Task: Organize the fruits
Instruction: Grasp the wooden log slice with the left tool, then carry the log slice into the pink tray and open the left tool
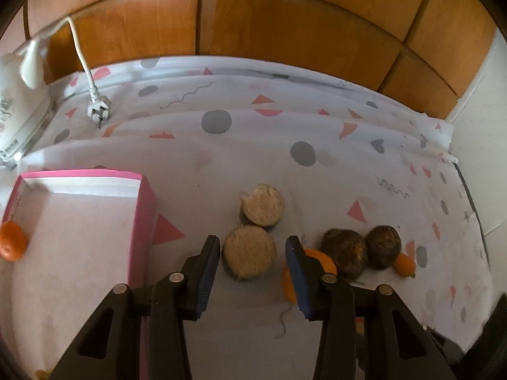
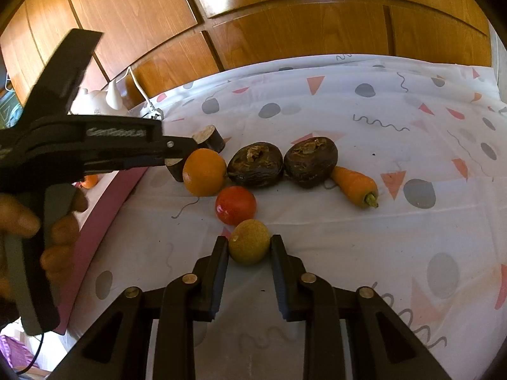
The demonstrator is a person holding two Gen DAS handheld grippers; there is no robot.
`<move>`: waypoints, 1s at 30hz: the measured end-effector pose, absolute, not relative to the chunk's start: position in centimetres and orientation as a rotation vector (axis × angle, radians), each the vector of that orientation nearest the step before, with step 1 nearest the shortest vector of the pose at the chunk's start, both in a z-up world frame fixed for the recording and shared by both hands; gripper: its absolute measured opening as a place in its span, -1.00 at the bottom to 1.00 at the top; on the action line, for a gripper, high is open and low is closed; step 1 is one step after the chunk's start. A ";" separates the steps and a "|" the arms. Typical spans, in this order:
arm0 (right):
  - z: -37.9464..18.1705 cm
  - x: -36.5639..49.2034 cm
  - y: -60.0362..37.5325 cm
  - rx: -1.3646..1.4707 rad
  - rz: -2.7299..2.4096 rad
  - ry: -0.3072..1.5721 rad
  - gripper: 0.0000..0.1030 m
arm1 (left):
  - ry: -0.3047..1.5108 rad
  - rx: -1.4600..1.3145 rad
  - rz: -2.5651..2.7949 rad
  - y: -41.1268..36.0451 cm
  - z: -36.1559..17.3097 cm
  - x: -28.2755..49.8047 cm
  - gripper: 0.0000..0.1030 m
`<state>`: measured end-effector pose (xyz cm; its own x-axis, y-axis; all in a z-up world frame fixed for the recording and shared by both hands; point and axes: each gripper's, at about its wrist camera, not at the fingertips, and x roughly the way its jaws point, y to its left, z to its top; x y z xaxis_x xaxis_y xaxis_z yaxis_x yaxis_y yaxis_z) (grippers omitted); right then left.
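Fruits lie loose on the patterned cloth (image 2: 348, 237) | left gripper (image 1: 252, 253) spread wide around the near cut stem round (image 1: 249, 251), not touching | right gripper (image 2: 249, 247) jaws flank the yellow-green ball fruit (image 2: 249, 245), contact unclear | tomato (image 2: 235, 204) at 12 o'clock of it | pink box (image 1: 144, 209) at 9 o'clock holds one orange (image 1: 12, 240).

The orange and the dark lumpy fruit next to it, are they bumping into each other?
Touching. In the right wrist view the orange presses against the left dark fruit with no cloth showing between them where they meet.
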<state>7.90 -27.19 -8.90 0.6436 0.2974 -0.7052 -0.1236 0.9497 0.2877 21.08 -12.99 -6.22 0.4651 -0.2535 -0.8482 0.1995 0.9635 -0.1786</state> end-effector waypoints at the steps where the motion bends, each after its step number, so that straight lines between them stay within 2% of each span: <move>1: -8.9 7.9 -27.2 0.220 0.242 0.839 -0.49 | 1.063 -0.061 -0.274 -12.9 -6.5 21.4 -0.23; 10: -9.0 7.9 -27.1 0.212 0.238 0.840 -0.49 | 1.045 -0.057 -0.288 -12.1 -6.8 19.7 -0.27; 30: -8.7 7.8 -25.3 0.074 0.168 0.834 -0.49 | 0.895 -0.110 -0.176 -4.9 -2.8 9.8 -0.27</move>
<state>7.83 -25.29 -8.70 0.6596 0.1777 -0.7303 -0.1197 0.9841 0.1313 9.84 -4.89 -2.76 0.6127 -0.1978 -0.7651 0.1062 0.9800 -0.1683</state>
